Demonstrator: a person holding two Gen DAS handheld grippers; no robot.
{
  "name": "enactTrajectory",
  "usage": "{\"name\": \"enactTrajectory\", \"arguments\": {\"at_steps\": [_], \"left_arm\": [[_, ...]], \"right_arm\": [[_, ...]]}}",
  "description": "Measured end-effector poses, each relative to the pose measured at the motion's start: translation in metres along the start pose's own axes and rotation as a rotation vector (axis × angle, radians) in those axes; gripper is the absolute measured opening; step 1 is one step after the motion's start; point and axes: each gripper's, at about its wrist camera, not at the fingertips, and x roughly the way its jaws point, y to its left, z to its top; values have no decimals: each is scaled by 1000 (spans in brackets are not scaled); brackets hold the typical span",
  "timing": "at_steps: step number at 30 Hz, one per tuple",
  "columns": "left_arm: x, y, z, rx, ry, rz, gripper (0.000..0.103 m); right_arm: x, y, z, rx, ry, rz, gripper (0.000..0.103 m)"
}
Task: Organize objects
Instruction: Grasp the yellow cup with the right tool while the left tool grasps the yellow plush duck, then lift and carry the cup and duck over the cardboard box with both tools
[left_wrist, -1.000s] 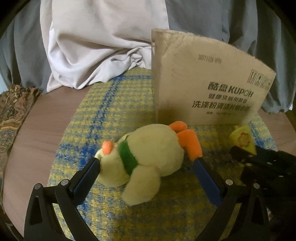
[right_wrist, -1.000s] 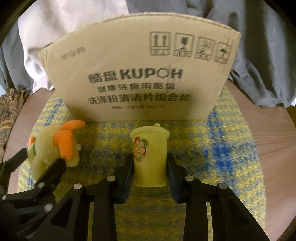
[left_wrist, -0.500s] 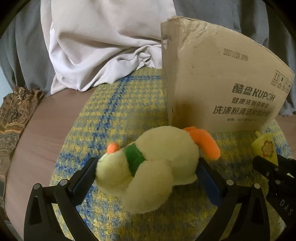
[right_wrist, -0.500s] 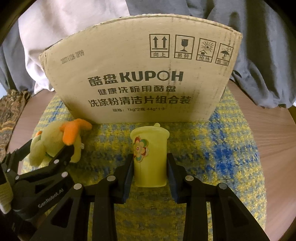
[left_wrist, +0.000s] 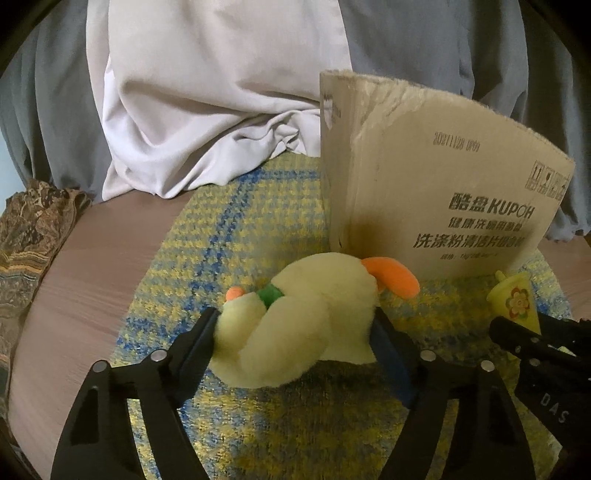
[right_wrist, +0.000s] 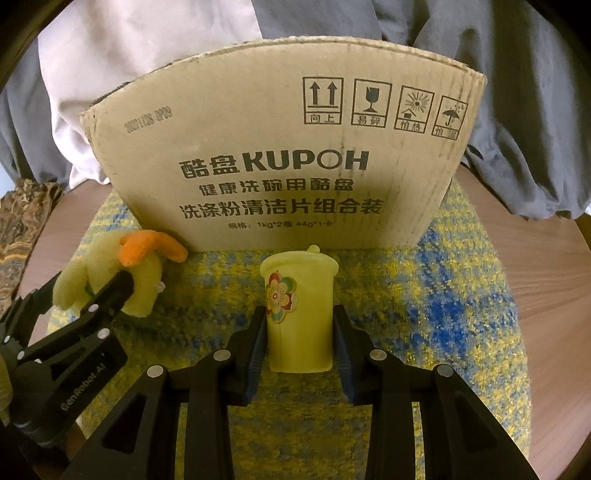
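My left gripper (left_wrist: 295, 328) is shut on a pale yellow plush duck (left_wrist: 306, 317) with orange feet and a green collar, held just above the blue-and-yellow mat (left_wrist: 229, 236). The duck also shows at the left of the right wrist view (right_wrist: 110, 273). My right gripper (right_wrist: 299, 325) is shut on a yellow cup (right_wrist: 299, 306) with a flower sticker and a lid, upright over the mat (right_wrist: 461, 295). The cup also shows at the right edge of the left wrist view (left_wrist: 513, 302). A cardboard box (right_wrist: 280, 166) printed KUPOH stands right behind both; in the left wrist view its corner (left_wrist: 424, 184) is near.
The mat lies on a round wooden table (left_wrist: 92, 266). White cloth (left_wrist: 207, 110) and grey cloth (right_wrist: 535, 129) hang behind the box. A patterned brown fabric (left_wrist: 26, 229) lies at the table's left edge.
The left gripper has closed on the duck and lifted it off the mat, shifting a little. The right gripper still grips the cup and has barely moved.
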Motion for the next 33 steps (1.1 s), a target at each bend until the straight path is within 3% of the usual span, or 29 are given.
{"name": "enactTrajectory", "arguments": {"at_steps": [5,19,20,21,22,23,33], "left_arm": [[-10,0,2,0,-19,2,67],[-37,3,6,-25,-63,-3,53],[-38,3,7,-27,-65,-5,42],[-40,3,7,-29,-64,-22,18],[-39,5,8,-36,-50,-5,11],[-40,7,9,-50,-48,-49,11],[-50,-1,9,-24,-63,-46,11]], "right_arm": [[-6,0,-1,4,-8,6,34],[-13,5,2,7,-33,17,34],[-14,5,2,8,-35,18,34],[-15,4,1,9,-36,20,34],[-17,3,1,9,-38,20,34],[-16,6,2,11,-40,21,34],[-22,0,4,9,-59,22,34]]}}
